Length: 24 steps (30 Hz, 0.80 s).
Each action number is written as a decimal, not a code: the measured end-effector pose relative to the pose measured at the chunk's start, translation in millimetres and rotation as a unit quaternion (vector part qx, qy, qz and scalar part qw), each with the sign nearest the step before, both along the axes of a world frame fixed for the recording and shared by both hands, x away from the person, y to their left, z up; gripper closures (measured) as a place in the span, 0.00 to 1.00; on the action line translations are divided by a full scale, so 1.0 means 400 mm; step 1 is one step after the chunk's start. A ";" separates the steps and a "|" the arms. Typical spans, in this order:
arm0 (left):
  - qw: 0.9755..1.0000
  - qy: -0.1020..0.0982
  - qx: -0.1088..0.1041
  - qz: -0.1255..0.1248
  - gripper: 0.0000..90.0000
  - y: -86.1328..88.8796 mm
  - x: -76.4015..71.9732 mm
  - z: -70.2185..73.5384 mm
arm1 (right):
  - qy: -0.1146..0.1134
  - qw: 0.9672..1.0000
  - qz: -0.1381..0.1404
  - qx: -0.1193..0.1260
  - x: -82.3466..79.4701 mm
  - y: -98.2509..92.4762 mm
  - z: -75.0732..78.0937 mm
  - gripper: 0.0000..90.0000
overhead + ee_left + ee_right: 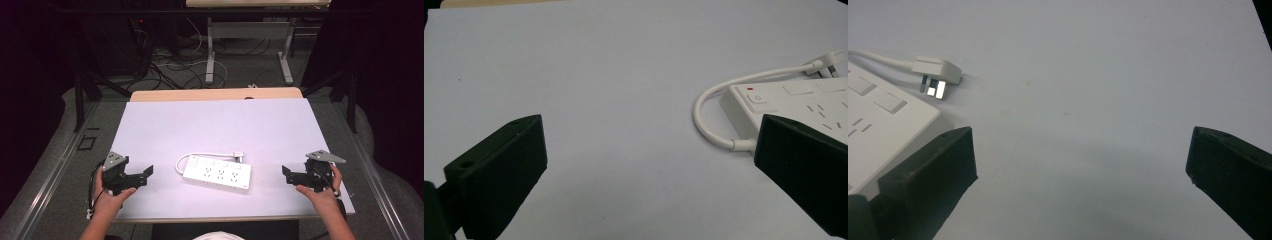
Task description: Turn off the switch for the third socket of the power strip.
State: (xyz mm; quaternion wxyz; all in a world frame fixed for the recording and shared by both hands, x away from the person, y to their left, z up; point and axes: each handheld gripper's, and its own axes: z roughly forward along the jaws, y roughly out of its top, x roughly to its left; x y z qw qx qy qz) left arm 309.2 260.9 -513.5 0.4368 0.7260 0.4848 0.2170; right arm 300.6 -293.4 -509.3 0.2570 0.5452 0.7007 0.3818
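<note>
While the power strip (217, 174) lies untouched mid-table between them, your left gripper (148, 171) and right gripper (285, 171) gape wide and empty; you're likely at the approach, so close in on it.

We see a white-covered table (165, 125) on grey floor (65, 165), cables (170, 70) tangled beneath another table's metal legs (210, 50) behind, and darkness (30, 50) on both sides.
</note>
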 end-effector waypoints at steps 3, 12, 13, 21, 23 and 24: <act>1.000 -0.004 0.004 0.001 0.00 -0.008 -0.001 -0.001 | -0.007 1.000 -0.004 0.002 -0.001 0.004 -0.001 0.00; 1.000 0.002 0.000 -0.008 0.00 -0.013 -0.012 -0.007 | -0.011 1.000 0.003 -0.007 -0.009 0.023 -0.002 0.00; 1.000 0.002 0.002 -0.009 0.00 -0.012 -0.012 -0.006 | -0.011 1.000 0.003 -0.007 -0.009 0.023 -0.002 0.00; 1.000 0.003 -0.006 -0.008 0.01 -0.013 -0.012 -0.004 | -0.012 1.000 0.001 -0.002 -0.013 0.026 0.002 0.00; 1.000 0.004 -0.005 -0.010 0.01 -0.013 -0.011 -0.004 | -0.012 1.000 -0.001 -0.005 -0.013 0.025 0.002 0.01; 1.000 0.005 -0.007 -0.010 0.01 -0.014 -0.010 -0.005 | -0.009 1.000 0.000 -0.005 -0.013 0.024 0.003 0.02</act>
